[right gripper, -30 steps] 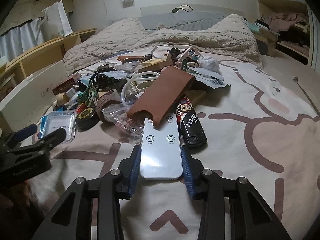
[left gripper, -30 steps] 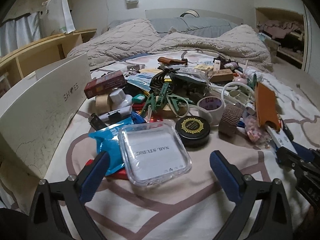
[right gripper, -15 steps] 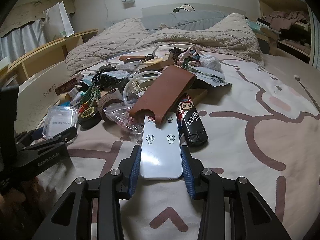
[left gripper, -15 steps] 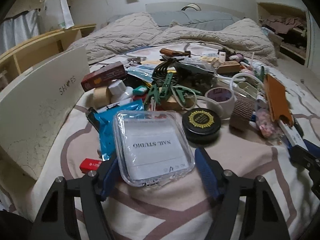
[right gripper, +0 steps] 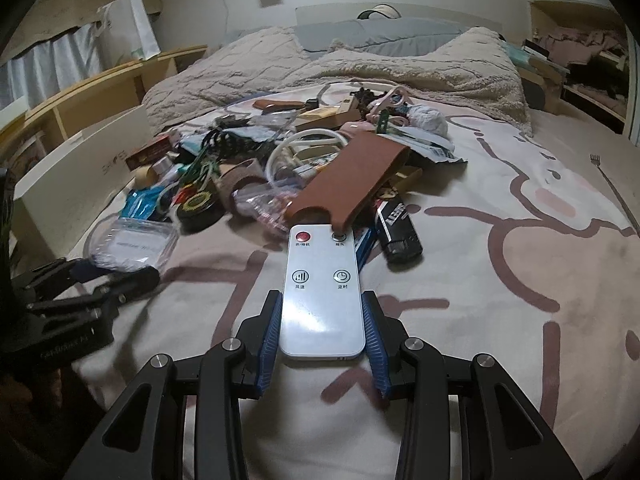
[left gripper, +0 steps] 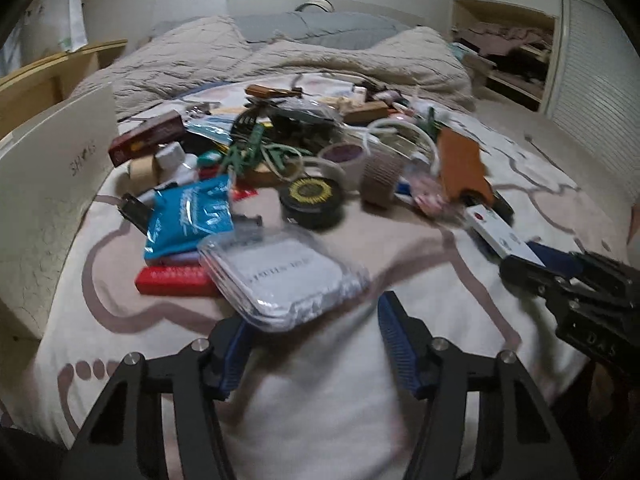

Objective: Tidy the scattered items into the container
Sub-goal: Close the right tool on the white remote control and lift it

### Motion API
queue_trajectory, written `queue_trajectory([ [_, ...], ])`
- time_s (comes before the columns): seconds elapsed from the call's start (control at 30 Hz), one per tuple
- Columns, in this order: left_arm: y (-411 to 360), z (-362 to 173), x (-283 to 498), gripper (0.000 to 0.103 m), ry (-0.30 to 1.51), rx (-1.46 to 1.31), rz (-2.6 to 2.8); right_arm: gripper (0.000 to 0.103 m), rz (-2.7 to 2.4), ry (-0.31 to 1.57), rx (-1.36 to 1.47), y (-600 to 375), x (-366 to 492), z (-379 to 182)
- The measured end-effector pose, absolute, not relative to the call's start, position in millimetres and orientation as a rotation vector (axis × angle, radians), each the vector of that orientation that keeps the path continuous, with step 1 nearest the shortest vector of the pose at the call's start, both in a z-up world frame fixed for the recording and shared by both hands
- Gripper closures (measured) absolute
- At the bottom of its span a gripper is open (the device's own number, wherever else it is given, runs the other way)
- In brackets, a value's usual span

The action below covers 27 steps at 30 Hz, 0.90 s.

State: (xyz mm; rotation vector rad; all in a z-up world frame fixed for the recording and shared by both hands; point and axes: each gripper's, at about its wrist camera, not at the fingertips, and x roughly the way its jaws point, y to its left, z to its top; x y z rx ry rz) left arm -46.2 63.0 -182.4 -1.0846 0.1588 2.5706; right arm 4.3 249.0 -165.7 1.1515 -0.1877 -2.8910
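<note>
Scattered items (right gripper: 256,168) sprawl in a heap across the middle of the bed (right gripper: 520,264), and nearest my left gripper (left gripper: 312,344) is a clear plastic case (left gripper: 280,276) with a white printed card inside, lying tilted over a red box (left gripper: 172,280) and a blue foil packet (left gripper: 192,216). I see that gripper's jaws closing with the case's near edge between them, the right pad apart from it. My right gripper (right gripper: 322,336) pinches a white remote (right gripper: 320,296) with a red button, pulled clear of the brown leather sleeve (right gripper: 352,184).

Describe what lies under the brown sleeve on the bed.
Under the brown sleeve lie the white remote's far end, a clear bag and a black can; anything deeper is covered.
</note>
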Motion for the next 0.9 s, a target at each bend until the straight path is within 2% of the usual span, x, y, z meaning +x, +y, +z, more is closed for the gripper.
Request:
queue_trajectory([
  [0.1, 62, -181, -42, 0.042, 0.160, -1.078, 2.599, 0.064, -2.879, -0.165, 1.170, 245, 10, -166],
  [0.13, 60, -180, -42, 0.034, 0.157, -1.075, 2.620, 0.064, -2.877, -0.155, 1.173, 244, 12, -166],
  [0.17, 58, -179, -44, 0.022, 0.148, -1.070, 2.640, 0.064, -2.876, -0.142, 1.176, 242, 14, -166],
  [0.27, 51, -173, -46, 0.011, 0.097, -1.029, 2.704, 0.063, -2.886, -0.112, 1.186, 237, 16, -166],
  [0.5, 61, -167, -62, 0.009, 0.110, -1.025, 2.767, 0.063, -2.890, -0.131, 1.212, 237, 7, -167],
  [0.73, 68, -179, -87, 0.009, 0.137, -1.150, 2.791, 0.063, -2.887, -0.143, 1.216, 238, 6, -167],
  [0.87, 66, -181, -92, 0.009, 0.156, -1.166, 2.800, 0.063, -2.882, -0.065, 1.236, 235, 8, -166],
  [0.9, 66, -182, -93, 0.009, 0.159, -1.164, 2.794, 0.060, -2.884, -0.018, 1.243, 234, 9, -165],
])
